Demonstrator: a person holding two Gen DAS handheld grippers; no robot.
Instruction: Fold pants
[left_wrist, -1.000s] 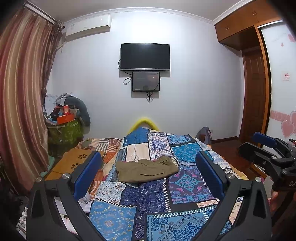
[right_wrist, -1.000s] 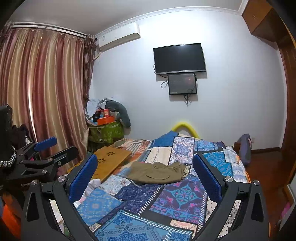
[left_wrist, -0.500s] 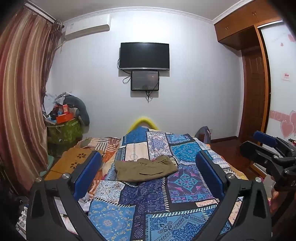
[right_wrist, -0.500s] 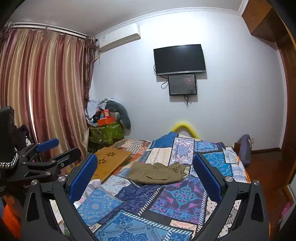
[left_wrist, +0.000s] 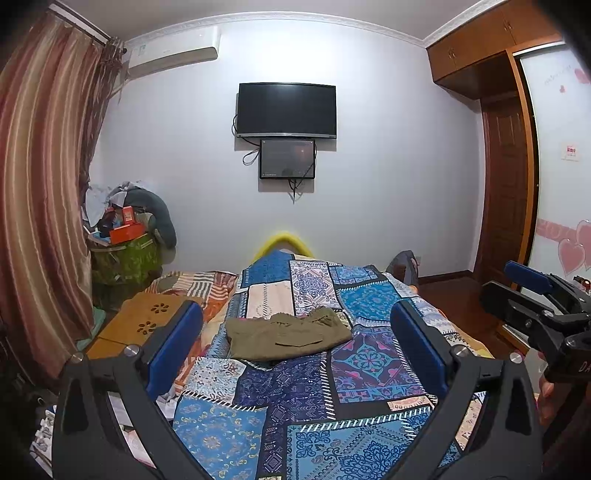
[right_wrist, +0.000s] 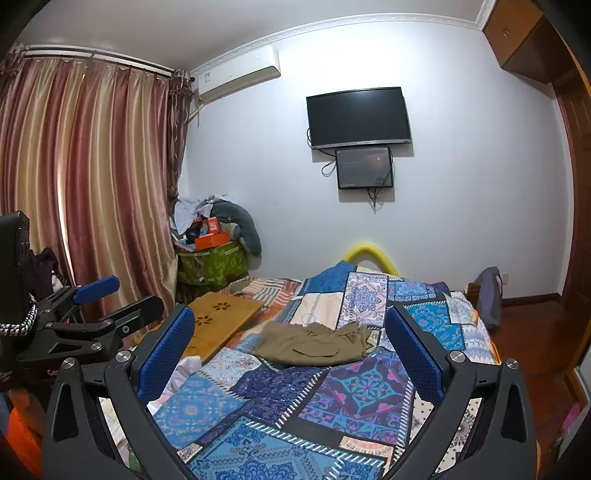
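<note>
The bed's patchwork quilt (left_wrist: 295, 391) fills the lower centre of both views, with bare quilt between the camera and the olive pants (left_wrist: 288, 334), which lie in the middle of the frame, well apart from both tools. In the left wrist view the quilt's right edge drops to dark wooden floor (left_wrist: 447, 291) at centre right. At centre left a wooden lap table (right_wrist: 221, 321) sits just beside the quilt, with the striped curtain (right_wrist: 85, 184) behind it.

Readable writing is scarce. The letters "DA" show on the right gripper's body at the right edge of the left view, and "Ge" on the left gripper's body at lower left of the right view. The air conditioner's label is too small to read.

The pants are folded into a rough, wrinkled rectangle, a slit pocket facing up, with bunched fabric along the far edge.

The left gripper (left_wrist: 295, 347) is spread wide, holding nothing. The right gripper (right_wrist: 291, 347) is likewise spread wide and empty.
</note>
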